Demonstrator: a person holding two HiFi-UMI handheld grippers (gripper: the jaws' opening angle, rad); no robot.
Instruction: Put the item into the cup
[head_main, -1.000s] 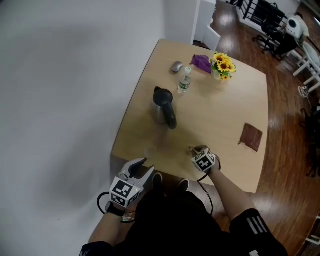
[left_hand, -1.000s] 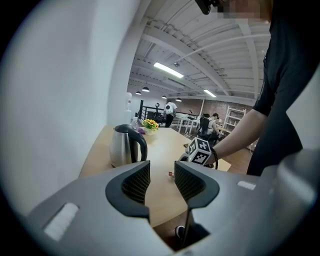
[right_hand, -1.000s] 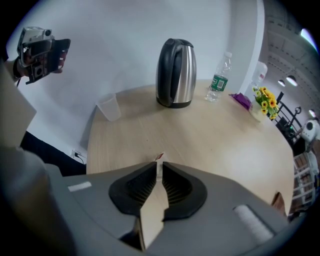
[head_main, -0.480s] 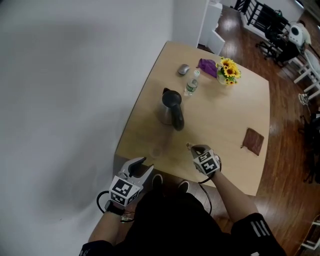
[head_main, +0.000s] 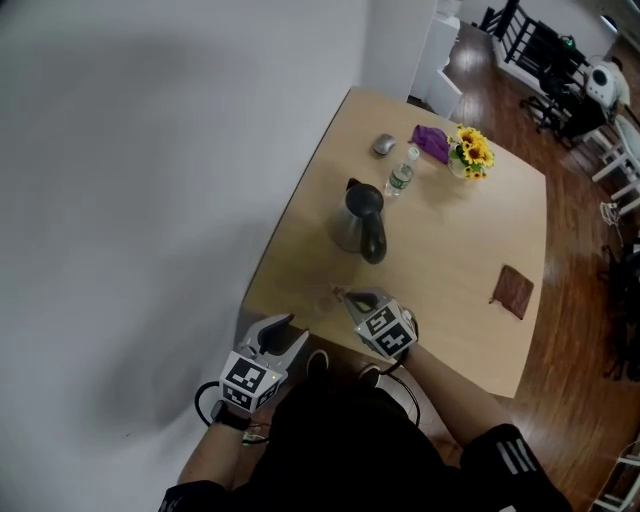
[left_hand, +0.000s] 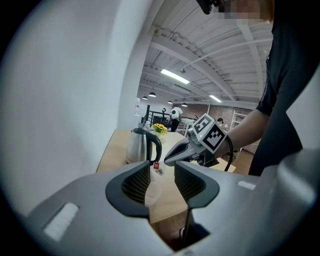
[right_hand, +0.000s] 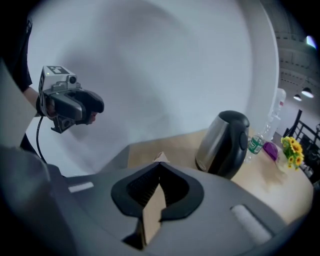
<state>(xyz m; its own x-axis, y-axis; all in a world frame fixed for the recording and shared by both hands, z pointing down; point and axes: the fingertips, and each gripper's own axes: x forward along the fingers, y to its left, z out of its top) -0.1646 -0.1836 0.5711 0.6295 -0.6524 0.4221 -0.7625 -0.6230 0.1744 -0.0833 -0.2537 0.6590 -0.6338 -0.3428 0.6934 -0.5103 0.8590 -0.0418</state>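
My right gripper (head_main: 347, 297) is shut on a tea bag; in the right gripper view a tan paper piece (right_hand: 154, 210) of it is pinched between the closed jaws. From the left gripper view the right gripper (left_hand: 169, 160) hovers over the table, with the small tea bag and its red tag (left_hand: 156, 167) hanging below its tips. A clear cup (left_hand: 151, 192) stands on the table just under and in front of them, faintly visible in the head view as the cup (head_main: 325, 300). My left gripper (head_main: 281, 331) waits off the table's near-left corner, open and holding nothing.
A steel kettle (head_main: 362, 220) with a black handle stands mid-table beyond the cup. Farther back are a water bottle (head_main: 400, 178), a grey mouse (head_main: 383, 146), a purple cloth (head_main: 432, 142) and sunflowers (head_main: 470, 152). A brown wallet (head_main: 512, 291) lies at the right. A white wall runs along the left.
My right gripper has moved left along the table's near edge, towards the cup at the near-left corner. The left gripper has stayed put.
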